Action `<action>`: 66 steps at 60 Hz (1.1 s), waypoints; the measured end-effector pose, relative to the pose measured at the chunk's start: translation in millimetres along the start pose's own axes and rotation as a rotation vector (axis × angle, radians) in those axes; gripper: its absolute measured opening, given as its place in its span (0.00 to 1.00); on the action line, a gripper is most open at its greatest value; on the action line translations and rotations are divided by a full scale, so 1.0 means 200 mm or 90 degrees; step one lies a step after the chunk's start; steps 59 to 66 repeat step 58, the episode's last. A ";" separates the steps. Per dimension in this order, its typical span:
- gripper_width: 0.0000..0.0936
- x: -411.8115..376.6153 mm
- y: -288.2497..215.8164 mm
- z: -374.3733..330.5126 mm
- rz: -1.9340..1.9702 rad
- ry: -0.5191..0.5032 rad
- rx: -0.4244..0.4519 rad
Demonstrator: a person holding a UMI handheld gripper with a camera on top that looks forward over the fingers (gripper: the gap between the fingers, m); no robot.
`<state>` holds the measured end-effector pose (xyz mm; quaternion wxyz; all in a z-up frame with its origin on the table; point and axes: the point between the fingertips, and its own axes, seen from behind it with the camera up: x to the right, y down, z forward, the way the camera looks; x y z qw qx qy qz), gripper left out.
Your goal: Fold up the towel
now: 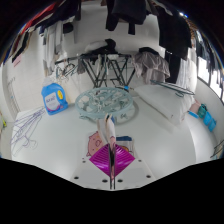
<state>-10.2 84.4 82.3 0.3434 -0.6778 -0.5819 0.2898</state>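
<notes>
My gripper is shut, its two magenta pads pressed together on a thin edge of the towel. The towel is white with a pink print. A narrow fold of it rises from between the fingertips and leans ahead, and more of it lies just to the left of the fingers. The towel rests on a white surface that spreads out under and ahead of the fingers. The rest of the towel's shape is hidden by the fingers.
Beyond the towel stands a round glass table on dark metal legs. A blue container stands to the left, with wire hangers nearer. Clothes hang at the back right, and a blue object sits far right.
</notes>
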 end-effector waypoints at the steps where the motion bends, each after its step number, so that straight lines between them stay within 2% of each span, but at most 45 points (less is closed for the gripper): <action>1: 0.03 0.04 0.02 0.01 0.000 0.008 0.001; 3: 0.06 0.10 0.06 0.06 -0.006 0.022 -0.001; 5: 0.14 0.14 0.10 0.11 -0.013 0.034 -0.006; 7: 0.38 0.17 0.12 0.14 -0.017 0.040 -0.004; 9: 0.72 0.20 0.13 0.14 -0.021 0.046 -0.003; 10: 0.85 0.21 0.13 0.14 -0.023 0.049 -0.005; 11: 0.93 0.21 0.13 0.14 -0.027 0.048 -0.006; 13: 0.86 0.22 0.12 0.11 -0.030 0.042 -0.005; 17: 0.92 0.24 0.06 -0.02 -0.022 0.033 0.005; 25: 0.91 0.28 0.01 -0.53 -0.012 0.016 -0.016; 33: 0.91 0.34 0.08 -1.04 -0.007 0.008 -0.059; 40: 0.91 0.38 0.15 -1.30 -0.004 0.008 -0.065; 66: 0.91 0.43 0.19 -1.38 0.002 0.007 -0.057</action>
